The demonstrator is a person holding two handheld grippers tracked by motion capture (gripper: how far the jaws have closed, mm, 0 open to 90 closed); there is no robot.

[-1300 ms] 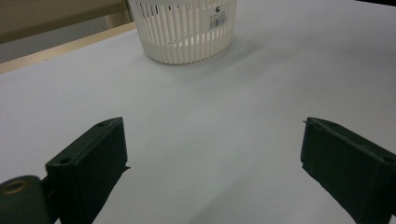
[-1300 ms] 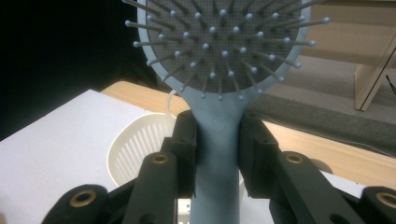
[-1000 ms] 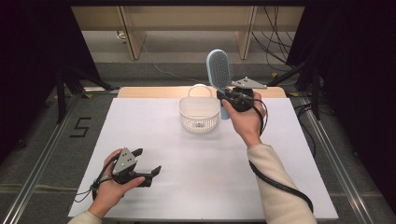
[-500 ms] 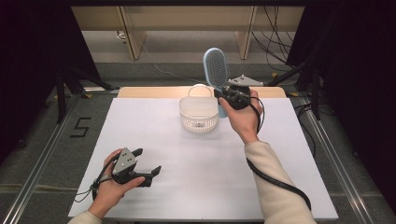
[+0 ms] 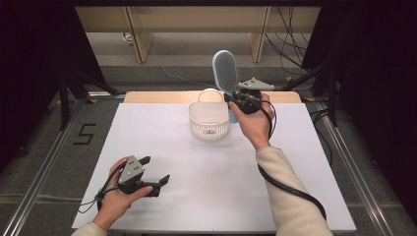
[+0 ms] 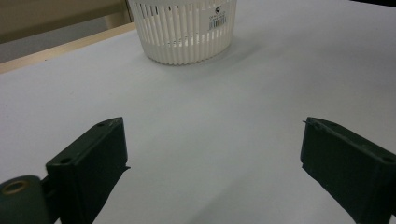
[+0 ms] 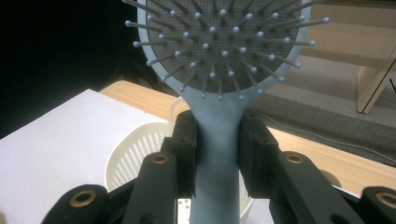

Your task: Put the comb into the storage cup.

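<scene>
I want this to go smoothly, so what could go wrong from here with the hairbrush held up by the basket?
1. The right gripper clamps the hairbrush only low on its handle, with the wide head high above, so the brush may pivot or slip in the jaws.
2. The white basket looks light and stands loose on the table; a nudge from the brush could tip or shift it.
3. The left gripper rests open far away, so nothing steadies the basket.

wide bare stretch of white table (image 5: 211, 182) between the left gripper (image 5: 156, 173) and the white basket (image 5: 209, 120): open passage. the basket is the only obstacle standing on the surface. the hairbrush (image 5: 226, 71), clamped in the right gripper (image 5: 235, 97), rises beside the basket's right rim.
</scene>
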